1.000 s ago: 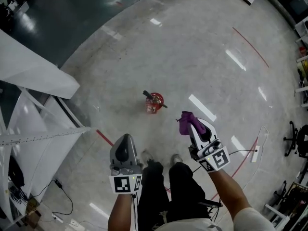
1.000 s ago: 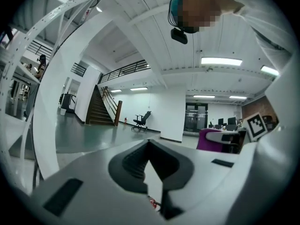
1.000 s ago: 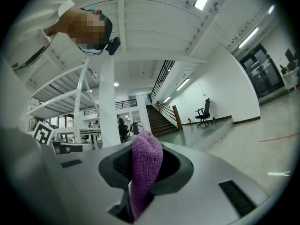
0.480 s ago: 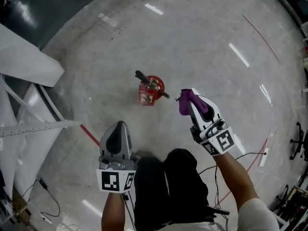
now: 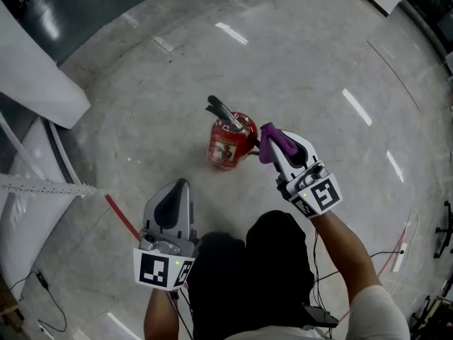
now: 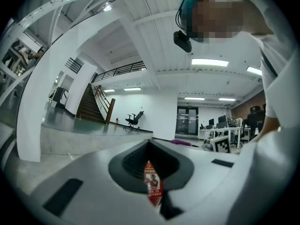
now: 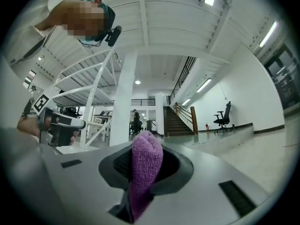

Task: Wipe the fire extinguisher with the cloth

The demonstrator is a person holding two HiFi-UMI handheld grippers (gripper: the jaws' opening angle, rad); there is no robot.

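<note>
- Fire extinguisher [image 5: 230, 142], red, with a black lever on top and a printed label on its side, standing on the pale polished floor [image 5: 333, 55], out in the open and well apart from the white frame [image 5: 42, 98] along the floor's left edge.
- Right gripper [image 5: 276, 142] stretched forward, jaws clamped on a purple cloth [image 5: 270, 139].
- In the right gripper view, cloth [image 7: 146, 170] bunched between the jaws and bulging out past their tips.
- Cloth's free end up by the top right side of the fire extinguisher, just beside it; actual contact not clear from above.
- Left gripper [image 5: 181, 186] held lower and nearer the body, well apart from the fire extinguisher, tip aimed toward it.
- Left jaws drawn together on nothing, with only a narrow slit between them; in the left gripper view, a strip of the fire extinguisher's label [image 6: 152, 186] visible through that slit.
- Square-marker cube at the rear of each gripper, facing up in the head view.
- Thin red line [image 5: 120, 217] on the floor, running just left of the left gripper.
- Dark trousers [image 5: 248, 282] at the bottom, between the two forearms.
- Far off in the right gripper view, a staircase [image 7: 178, 118] and an office chair [image 7: 224, 115] by a white wall.
</note>
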